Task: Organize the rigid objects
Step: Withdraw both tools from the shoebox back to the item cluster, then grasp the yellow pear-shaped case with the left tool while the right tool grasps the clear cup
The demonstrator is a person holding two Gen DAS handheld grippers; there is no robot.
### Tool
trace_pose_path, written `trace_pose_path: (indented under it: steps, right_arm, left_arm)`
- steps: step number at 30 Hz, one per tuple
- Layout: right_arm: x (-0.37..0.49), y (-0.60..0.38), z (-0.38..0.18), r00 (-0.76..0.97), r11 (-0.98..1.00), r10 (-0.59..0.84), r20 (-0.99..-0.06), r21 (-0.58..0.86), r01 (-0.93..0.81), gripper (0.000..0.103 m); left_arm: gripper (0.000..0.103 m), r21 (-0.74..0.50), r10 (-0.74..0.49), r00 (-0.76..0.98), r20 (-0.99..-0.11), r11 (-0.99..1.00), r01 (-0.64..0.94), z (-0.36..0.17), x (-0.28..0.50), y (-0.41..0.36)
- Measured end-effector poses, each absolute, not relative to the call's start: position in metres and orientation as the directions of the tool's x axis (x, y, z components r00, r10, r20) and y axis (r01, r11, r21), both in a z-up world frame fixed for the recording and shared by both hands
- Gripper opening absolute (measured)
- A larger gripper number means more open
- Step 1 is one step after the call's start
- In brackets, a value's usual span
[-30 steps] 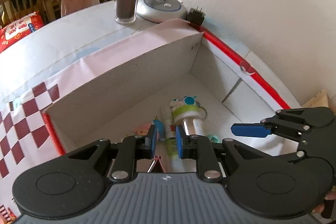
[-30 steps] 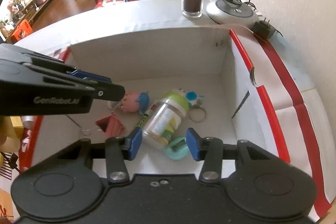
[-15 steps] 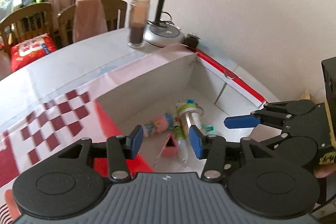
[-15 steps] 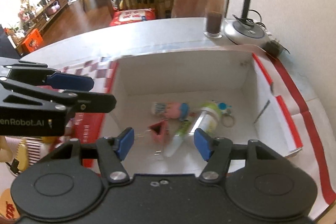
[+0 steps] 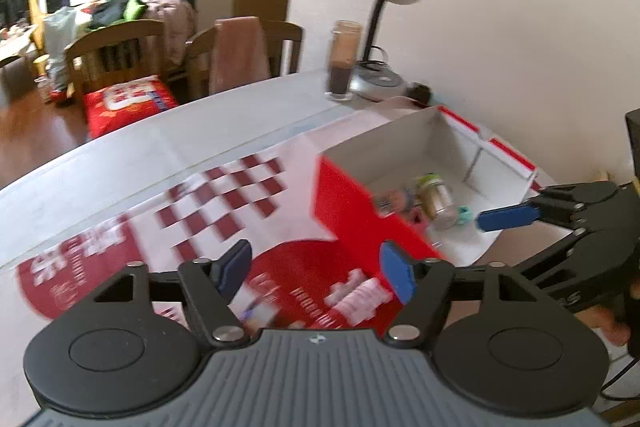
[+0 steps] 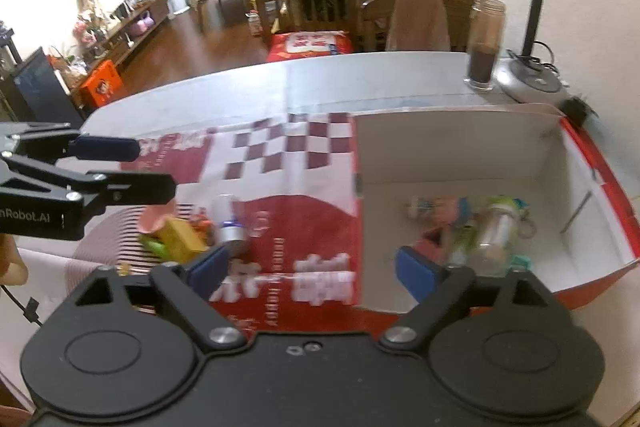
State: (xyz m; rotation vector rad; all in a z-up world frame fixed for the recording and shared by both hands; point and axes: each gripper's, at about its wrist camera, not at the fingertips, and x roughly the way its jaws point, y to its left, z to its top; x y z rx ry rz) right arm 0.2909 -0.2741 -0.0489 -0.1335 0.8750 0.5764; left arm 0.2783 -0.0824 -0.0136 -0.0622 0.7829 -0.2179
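Both my grippers over the table, nothing in either.
My left gripper (image 5: 316, 273) & right gripper (image 6: 310, 269) hang w/ jaws opening, empty; a clear bottle (image 6: 494, 235), doll (image 6: 438, 207) & other bits lie in the white box (image 6: 448, 143), more items (image 6: 180, 233) left of it.

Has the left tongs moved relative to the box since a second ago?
Yes. The left tongs pulled back out of the box; it now sits farther away, up-right.
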Motion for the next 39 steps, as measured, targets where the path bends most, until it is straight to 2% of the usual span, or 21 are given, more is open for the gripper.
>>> trace_pose_path:
  steps: [4,9,14,26,39]
  right_arm:
    - [0.276,-0.254,-0.05,0.489,0.82,0.465,-0.739,0.151,-0.552,0.102]
    - [0.253,-0.222,-0.057,0.46,0.789,0.485,-0.744,0.146,-0.597,0.102]
    - [0.238,-0.191,-0.064,0.452,0.773,0.485,-0.749,0.125,-0.622,0.102]
    - [0.249,-0.144,-0.088,0.455,0.774,0.43,-0.78,0.06,-0.63,0.102]
    - [0.307,-0.13,-0.133,0.481,0.83,0.309,-0.82,-0.014,-0.557,0.099]
  left_arm:
    - [0.078,-0.108,-0.16,0.707,-0.689,0.987,0.118,-0.021,0.255,-0.045]
    - [0.078,-0.124,-0.091,0.726,-0.681,0.992,0.008,-0.034,0.23,0.0]
    - [0.078,-0.074,-0.002,0.737,-0.676,0.995,-0.065,-0.049,0.209,0.026]
    - [0.078,-0.144,-0.055,0.686,-0.726,0.987,-0.073,-0.105,0.165,0.032]
    - [0.078,-0.076,0.016,0.636,-0.772,0.99,-0.118,-0.159,0.163,0.004]
